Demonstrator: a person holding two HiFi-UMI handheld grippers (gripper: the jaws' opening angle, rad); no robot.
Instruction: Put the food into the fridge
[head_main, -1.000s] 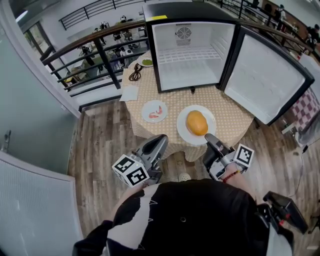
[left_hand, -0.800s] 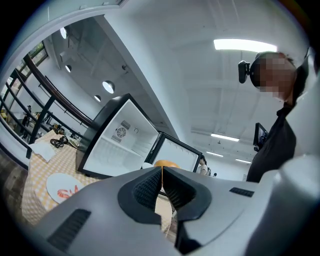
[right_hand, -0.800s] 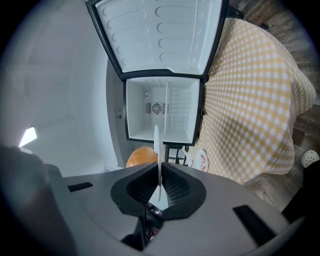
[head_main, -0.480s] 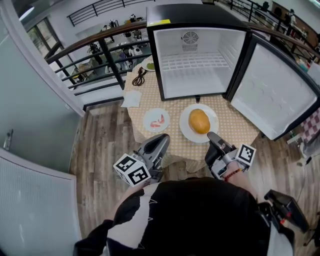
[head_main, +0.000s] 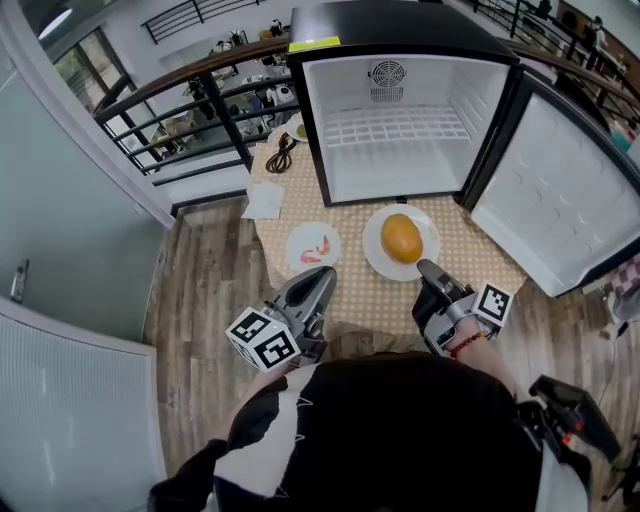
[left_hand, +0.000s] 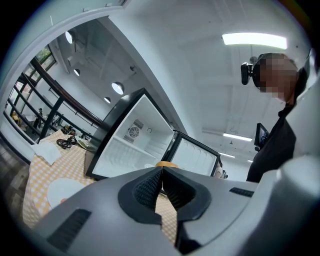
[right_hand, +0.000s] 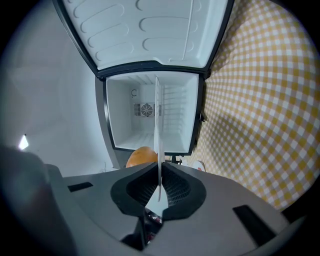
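Checked tablecloth (head_main: 470, 250) over wood floor (head_main: 205, 285), fridge (head_main: 395, 165) open; left gripper (head_main: 325, 275) pressed together, right gripper (head_main: 424, 267) pinching plate (head_main: 374, 246) rim.

Our yellow-checked tabletop (head_main: 472, 252) bears an open black fridge (head_main: 392, 22), small white plate (head_main: 296, 250) before the left tool (head_main: 324, 277), large white plate (head_main: 375, 245) in the right tool (head_main: 424, 267).

The black mini fridge (head_main: 400, 25) stands open on the yellow checked tablecloth (head_main: 470, 250) — its white inside is free above and below one wire shelf (head_main: 395, 125). The white-lined fridge door (head_main: 560, 200) stands out to the right and walls off that side. Bare cloth lies between the opening and the large white plate (head_main: 373, 250); the small white plate (head_main: 298, 245) lies left, apart.
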